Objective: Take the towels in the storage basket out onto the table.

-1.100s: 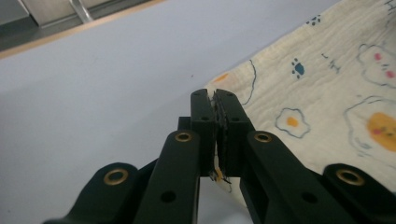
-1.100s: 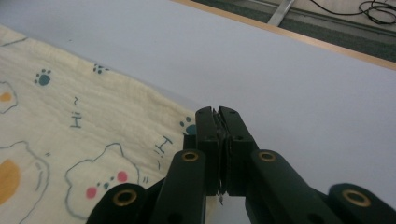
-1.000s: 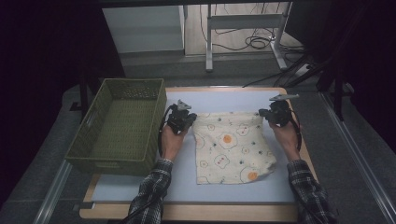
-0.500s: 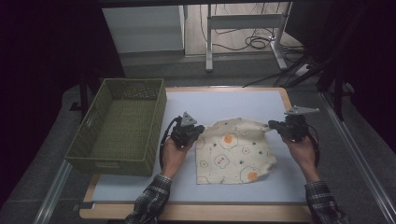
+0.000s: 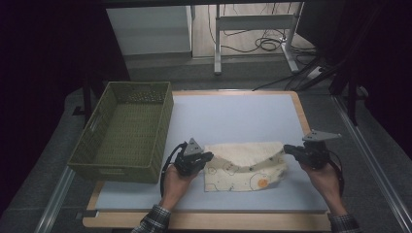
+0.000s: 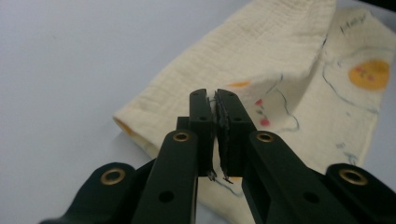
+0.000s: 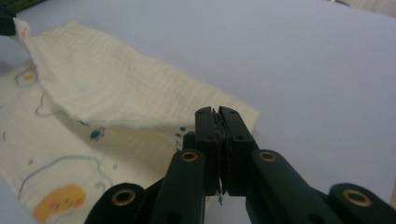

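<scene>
A cream cloth (image 5: 245,165) printed with egg shapes lies folded over on the pale blue mat (image 5: 233,116). Its plain underside faces up along the far half. My left gripper (image 5: 210,156) is shut on the cloth's left corner, and in the left gripper view the jaws (image 6: 215,100) pinch a thin edge of the cloth (image 6: 280,51). My right gripper (image 5: 286,148) is shut on the right corner. In the right gripper view its jaws (image 7: 215,114) meet at the cloth's (image 7: 107,93) edge, and the raised flap spans toward the other gripper.
A green woven basket (image 5: 165,111) stands at the mat's left side, close beside my left hand. The mat's far half is bare. A wooden table edge (image 5: 209,221) runs along the front. Table legs and cables lie beyond the far edge.
Both grippers have come toward the person with the cloth's far corners, drawing the far edge over the near half. The cloth has gone from flat to folded.
</scene>
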A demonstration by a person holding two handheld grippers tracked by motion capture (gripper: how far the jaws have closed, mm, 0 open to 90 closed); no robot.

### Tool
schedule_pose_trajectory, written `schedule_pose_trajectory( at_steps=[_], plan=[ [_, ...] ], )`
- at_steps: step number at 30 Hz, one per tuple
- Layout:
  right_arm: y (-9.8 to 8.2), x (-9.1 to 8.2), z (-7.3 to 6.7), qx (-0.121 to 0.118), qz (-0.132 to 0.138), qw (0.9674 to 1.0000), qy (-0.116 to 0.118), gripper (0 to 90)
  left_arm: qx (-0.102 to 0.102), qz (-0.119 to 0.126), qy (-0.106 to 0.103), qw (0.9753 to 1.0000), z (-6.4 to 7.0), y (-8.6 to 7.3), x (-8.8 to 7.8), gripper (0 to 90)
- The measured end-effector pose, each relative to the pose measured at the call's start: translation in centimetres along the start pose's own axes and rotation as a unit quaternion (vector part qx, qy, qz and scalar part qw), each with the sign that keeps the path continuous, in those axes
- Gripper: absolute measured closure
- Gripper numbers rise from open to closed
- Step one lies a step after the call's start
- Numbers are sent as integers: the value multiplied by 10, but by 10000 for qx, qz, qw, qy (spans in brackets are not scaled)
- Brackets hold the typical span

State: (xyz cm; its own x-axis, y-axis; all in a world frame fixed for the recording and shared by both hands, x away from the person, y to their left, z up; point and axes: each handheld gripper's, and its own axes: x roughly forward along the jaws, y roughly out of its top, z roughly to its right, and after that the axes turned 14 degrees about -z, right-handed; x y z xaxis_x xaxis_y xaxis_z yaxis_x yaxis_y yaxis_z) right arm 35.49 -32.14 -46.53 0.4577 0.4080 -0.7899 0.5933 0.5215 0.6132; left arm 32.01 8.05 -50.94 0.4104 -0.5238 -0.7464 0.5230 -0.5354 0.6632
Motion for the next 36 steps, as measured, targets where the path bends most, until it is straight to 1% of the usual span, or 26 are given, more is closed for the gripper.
schedule_pose_trajectory(
  at_steps=[2, 4, 5, 6, 7, 10, 12, 14, 15, 18, 21, 24, 25, 26, 27, 29, 30, 31, 34, 35, 36],
  plan=[
    [-7, 1, -4, -40, -102, 9999, 9, 868, 70, -63, 9, 10000, 6, -5, 2, 856],
    [-14, 2, -7, -52, -176, 9998, 70, 862, 107, -137, 0, 9998, 10, -8, 4, 852],
    [-18, 5, -9, -48, -252, 9996, 129, 842, 147, -214, 20, 9997, 13, -10, 7, 851],
    [-22, 7, -10, -63, -340, 9993, 105, 778, 170, -261, 34, 9995, 14, -12, 9, 846],
    [-24, 8, -11, -74, -371, 9993, 55, 761, 207, -336, 56, 9992, 16, -13, 12, 841],
    [-32, 4, -11, -64, -360, 9993, -43, 704, 293, -510, 100, 9982, 19, -17, 17, 815],
    [-39, -5, -9, 16, -299, 9995, -116, 691, 290, -595, 99, 9978, 20, -19, 21, 799],
    [-46, -11, -7, 105, -271, 9995, -98, 689, 282, -633, 85, 9976, 20, -20, 23, 773],
    [-49, -13, -8, 124, -275, 9995, -78, 689, 277, -634, 80, 9976, 20, -21, 24, 765],
    [-62, -12, -14, 158, -330, 9993, 100, 689, 232, -587, 45, 9980, 19, -22, 25, 753],
    [-71, -3, -22, 100, -402, 9988, 267, 665, 192, -554, 7, 9983, 18, -22, 25, 743],
    [-74, 11, -28, 46, -412, 9982, 434, 625, 190, -558, 10, 9983, 19, -22, 25, 741],
    [-74, 13, -29, 28, -417, 9982, 431, 626, 189, -557, 9, 9983, 19, -23, 25, 740],
    [-73, 16, -31, -46, -384, 9986, 370, 654, 186, -557, 0, 9983, 18, -23, 25, 740],
    [-73, 17, -33, -78, -378, 9988, 285, 711, 182, -557, -6, 9983, 18, -23, 25, 740],
    [-72, 18, -37, -196, -393, 9990, 20, 823, 171, -557, -16, 9983, 18, -23, 25, 740],
    [-71, 18, -38, -208, -402, 9989, 100, 889, 173, -557, -15, 9983, 18, -23, 25, 740],
    [-72, 18, -39, -203, -405, 9989, 136, 898, 177, -554, -8, 9983, 18, -23, 25, 740],
    [-72, 14, -43, -277, -443, 9986, 75, 899, 176, -554, -8, 9983, 18, -23, 25, 740],
    [-72, 10, -44, -273, -401, 9988, 72, 900, 174, -553, -10, 9983, 18, -23, 25, 740],
    [-73, 2, -44, -265, -355, 9990, 28, 900, 173, -557, -13, 9983, 18, -23, 25, 740]
  ],
)
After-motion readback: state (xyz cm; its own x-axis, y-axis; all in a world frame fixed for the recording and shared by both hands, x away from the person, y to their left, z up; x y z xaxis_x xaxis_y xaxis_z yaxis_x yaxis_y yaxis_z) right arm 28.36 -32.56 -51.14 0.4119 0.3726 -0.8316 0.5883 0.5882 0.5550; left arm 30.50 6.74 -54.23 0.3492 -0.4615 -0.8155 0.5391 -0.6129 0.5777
